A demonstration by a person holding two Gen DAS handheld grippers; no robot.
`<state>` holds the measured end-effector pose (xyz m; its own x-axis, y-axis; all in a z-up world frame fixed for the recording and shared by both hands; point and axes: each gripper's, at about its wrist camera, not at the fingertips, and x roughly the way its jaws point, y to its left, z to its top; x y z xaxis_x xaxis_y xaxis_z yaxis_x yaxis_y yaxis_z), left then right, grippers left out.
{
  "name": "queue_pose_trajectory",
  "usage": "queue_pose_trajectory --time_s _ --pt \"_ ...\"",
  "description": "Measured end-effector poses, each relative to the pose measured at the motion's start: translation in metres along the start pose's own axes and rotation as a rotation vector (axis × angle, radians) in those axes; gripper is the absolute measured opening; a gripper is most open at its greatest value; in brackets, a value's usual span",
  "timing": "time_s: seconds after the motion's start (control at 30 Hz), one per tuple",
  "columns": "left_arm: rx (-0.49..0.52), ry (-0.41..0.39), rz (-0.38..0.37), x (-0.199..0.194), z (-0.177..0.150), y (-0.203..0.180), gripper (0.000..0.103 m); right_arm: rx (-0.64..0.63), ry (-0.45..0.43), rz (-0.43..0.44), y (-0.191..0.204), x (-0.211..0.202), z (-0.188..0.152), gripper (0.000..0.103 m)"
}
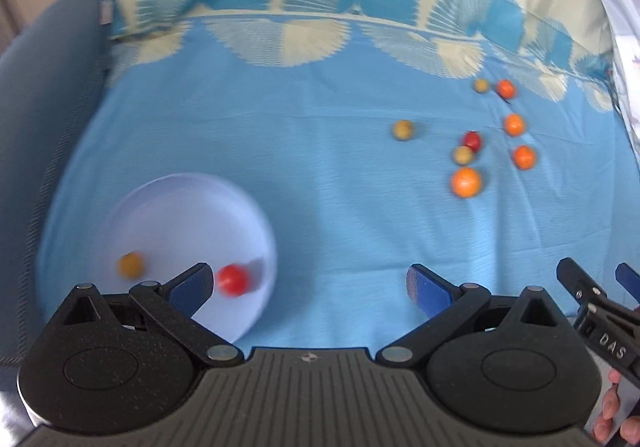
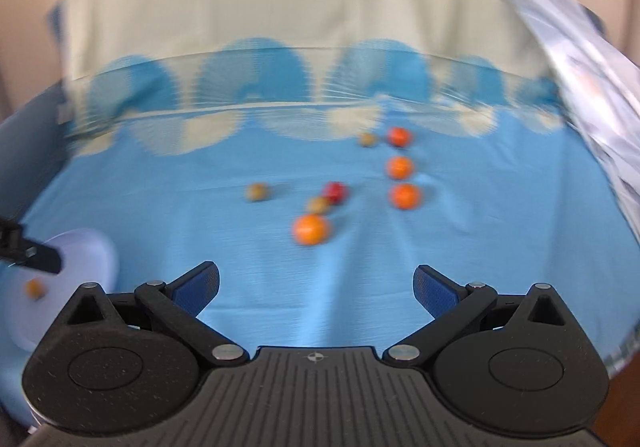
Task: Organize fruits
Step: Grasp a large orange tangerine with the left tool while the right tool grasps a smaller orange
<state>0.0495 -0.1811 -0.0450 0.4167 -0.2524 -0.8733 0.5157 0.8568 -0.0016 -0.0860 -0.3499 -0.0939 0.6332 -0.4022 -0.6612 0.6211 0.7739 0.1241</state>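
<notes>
On the white plate [image 1: 168,215], round red fruit [image 1: 233,279]

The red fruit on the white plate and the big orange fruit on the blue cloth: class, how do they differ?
1. The red fruit is red; the big orange fruit is orange.
2. The red fruit lies on the white plate; the orange one lies on the blue cloth among other loose fruits.
3. The red fruit sits right by the left tongs; the orange one lies farther off.

Both are round, and neither is held.
</notes>
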Motion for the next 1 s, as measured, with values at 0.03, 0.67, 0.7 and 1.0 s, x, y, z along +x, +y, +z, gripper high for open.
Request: queue_pose_trajectory --time_s 0.03,0.67,0.7,1.0 --pt "0.015 0.003 -0.004 0.008 0.006 -0.011 0.103 0.021 0.002 -0.022 -0.012 0.008 0.001 0.102" --pt "0.296 0.095 0.012 0.205 0.076 -0.174 0.103 0.065 0.022 -0.065 -0.103 0.24 0.025 0.102" --pt "0.299 0.101 0.018 0.212 0.076 -0.174 0.103 0.042 0.034 -0.052 -0.1 0.248 0.024 0.102" --pt "0.269 0.126 0.026 0.221 0.085 -0.173 0.103 -0.015 -0.019 -0.067 -0.094 0.262 0.027 0.102"
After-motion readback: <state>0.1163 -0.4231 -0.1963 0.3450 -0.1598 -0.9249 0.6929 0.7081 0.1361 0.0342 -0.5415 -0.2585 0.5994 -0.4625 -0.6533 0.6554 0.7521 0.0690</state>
